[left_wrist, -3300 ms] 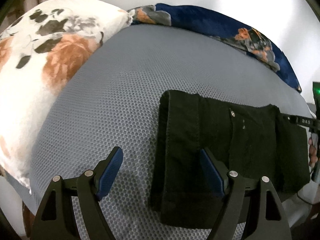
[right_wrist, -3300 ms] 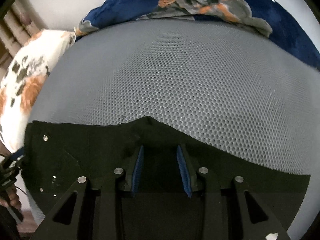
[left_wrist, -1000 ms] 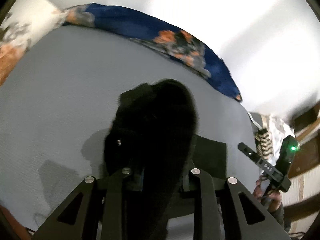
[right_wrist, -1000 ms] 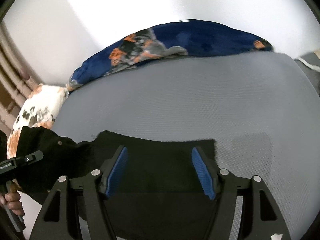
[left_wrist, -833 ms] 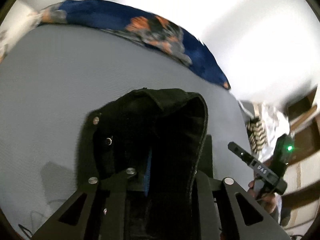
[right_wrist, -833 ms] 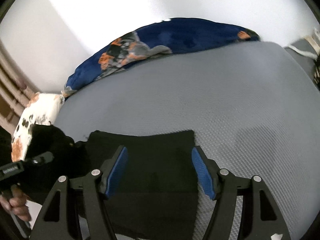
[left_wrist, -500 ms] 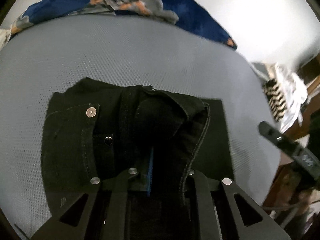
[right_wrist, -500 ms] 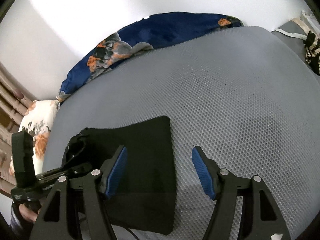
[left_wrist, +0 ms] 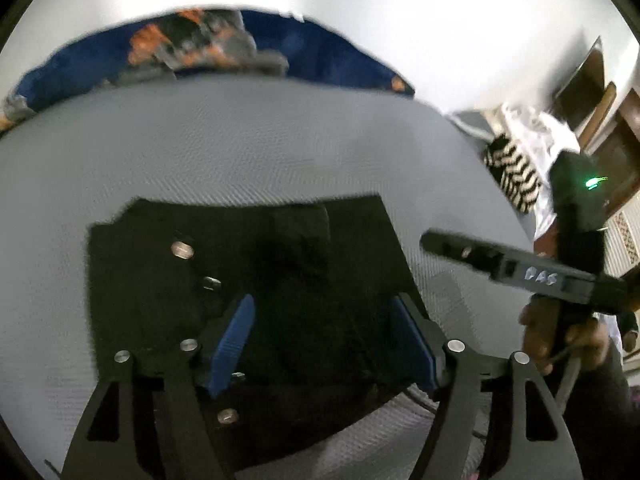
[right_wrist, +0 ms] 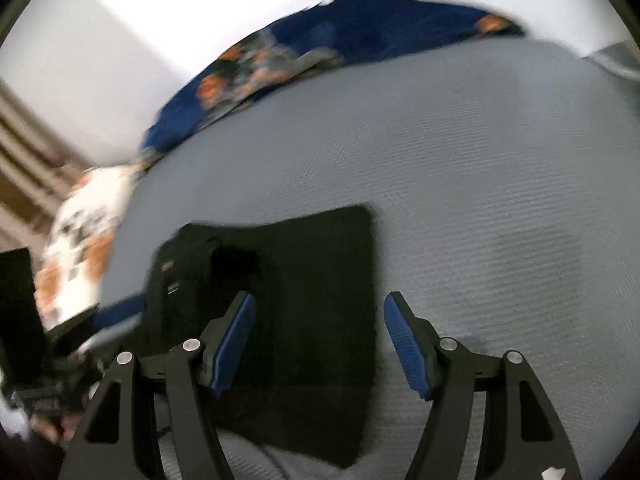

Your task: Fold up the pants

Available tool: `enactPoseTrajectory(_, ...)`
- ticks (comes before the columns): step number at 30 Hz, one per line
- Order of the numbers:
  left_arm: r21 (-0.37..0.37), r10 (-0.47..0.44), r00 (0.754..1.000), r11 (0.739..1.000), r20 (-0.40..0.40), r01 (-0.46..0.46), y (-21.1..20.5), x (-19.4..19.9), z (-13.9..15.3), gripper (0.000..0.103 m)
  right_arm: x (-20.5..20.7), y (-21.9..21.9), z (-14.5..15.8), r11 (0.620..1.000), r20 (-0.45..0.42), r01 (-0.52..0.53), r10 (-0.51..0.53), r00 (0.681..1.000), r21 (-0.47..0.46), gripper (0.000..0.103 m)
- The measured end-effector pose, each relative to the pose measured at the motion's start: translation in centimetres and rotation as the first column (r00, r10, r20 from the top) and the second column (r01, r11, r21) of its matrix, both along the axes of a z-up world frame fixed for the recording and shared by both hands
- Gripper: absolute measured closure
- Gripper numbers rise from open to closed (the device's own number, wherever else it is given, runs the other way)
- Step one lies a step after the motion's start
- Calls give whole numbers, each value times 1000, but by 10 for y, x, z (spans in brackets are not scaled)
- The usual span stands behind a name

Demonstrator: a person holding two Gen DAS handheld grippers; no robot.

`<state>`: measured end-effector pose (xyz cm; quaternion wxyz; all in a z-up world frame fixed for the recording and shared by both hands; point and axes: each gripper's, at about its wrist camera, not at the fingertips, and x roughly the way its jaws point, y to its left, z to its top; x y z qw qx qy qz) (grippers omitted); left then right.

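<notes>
The black pants (left_wrist: 248,280) lie folded on the grey bed (left_wrist: 240,140) near its front edge. Left gripper (left_wrist: 324,344) and right gripper (right_wrist: 318,344) hover spread, holding nothing. A careless withdrawal could snag and undo the top layer.

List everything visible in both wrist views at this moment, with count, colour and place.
pants: one, black, folded flat on the mattress, near edge
mattress: one, grey mesh, fills both views
blanket: one, navy floral, far edge by the wall
pillow: one, white floral, left in right view
striped cloth: one, black-white, beyond mattress's right side
left tongs: open, over the pants
right tongs: open, over the pants' right edge
</notes>
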<state>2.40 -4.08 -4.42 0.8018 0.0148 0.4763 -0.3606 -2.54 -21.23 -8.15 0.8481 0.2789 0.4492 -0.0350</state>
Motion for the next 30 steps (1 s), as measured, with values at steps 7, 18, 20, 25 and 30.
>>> enactPoseTrajectory(7, 90, 260, 962, 960, 82, -266, 72, 18, -3, 31, 29, 20, -29, 954, 11, -189, 192, 981, 231, 37)
enactPoseTrajectory(18, 172, 458, 889, 876, 1, -451, 139, 32, -43, 31, 71, 32, -61, 919, 1, -249, 261, 965, 307, 34)
enactPoseTrajectory(20, 181, 468, 884, 870, -10, -458, 141, 35, -48, 31, 81, 37, -61, 916, 17, -250, 258, 966, 314, 34)
enactPoseTrajectory(25, 190, 483, 876, 862, -21, -470, 143, 39, -51, 31, 95, 46, -58, 927, 26, -234, 237, 971, 293, 73)
enactPoseTrajectory(30, 186, 472, 881, 868, -16, -461, 135, 43, -48, 31, 82, 52, -33, 941, 56, -234, 228, 972, 242, 91)
